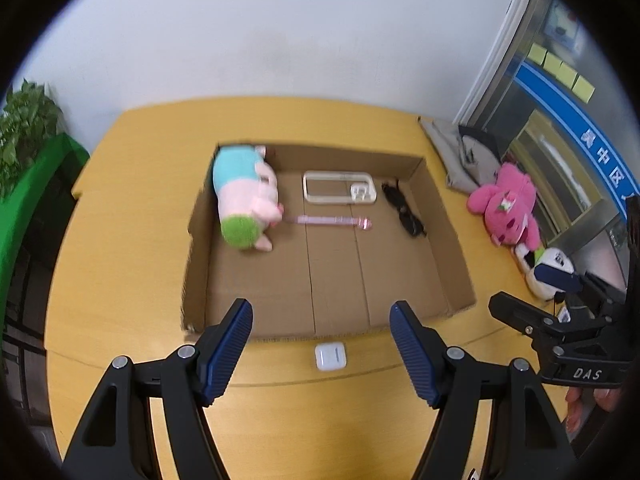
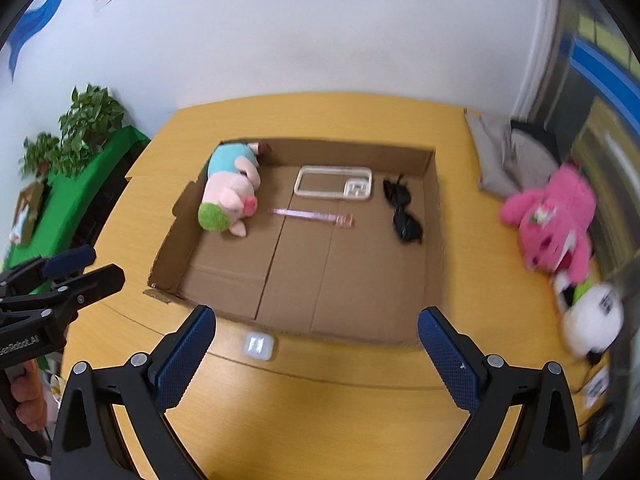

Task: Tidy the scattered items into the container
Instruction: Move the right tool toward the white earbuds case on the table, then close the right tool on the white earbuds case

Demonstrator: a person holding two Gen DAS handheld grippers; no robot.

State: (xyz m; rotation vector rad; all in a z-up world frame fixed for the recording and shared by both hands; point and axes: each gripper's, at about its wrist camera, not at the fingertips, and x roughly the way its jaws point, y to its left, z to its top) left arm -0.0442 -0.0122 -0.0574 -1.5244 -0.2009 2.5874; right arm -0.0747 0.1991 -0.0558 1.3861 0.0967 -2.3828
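A: What's biggest here?
B: The yellow tabletop (image 1: 132,240), then the shallow cardboard box (image 1: 452,240) lying flat on its middle.

A: And inside the box?
B: A pastel plush pig (image 1: 244,200) at about ten o'clock against the left wall, a clear phone case (image 1: 340,188) at twelve near the back wall, black sunglasses (image 1: 404,210) at two, and a thin pink strip (image 1: 332,221) across the centre, one end just beside the pig.

A: Anything outside it?
B: At three o'clock, well apart from the box, a pink plush toy (image 1: 510,208) and, nearer the camera, a white and navy plush (image 1: 548,272); a grey cushion (image 1: 452,152) lies behind them. A small white earbud case (image 1: 330,356) sits at six, just beside the box's front wall.

A: The tools?
B: The left hand-held gripper (image 1: 322,352) hangs over the earbud case, jaws apart, gripping nothing. The right hand-held gripper (image 2: 316,356) is likewise spread wide and empty, the case between its fingers in its own view
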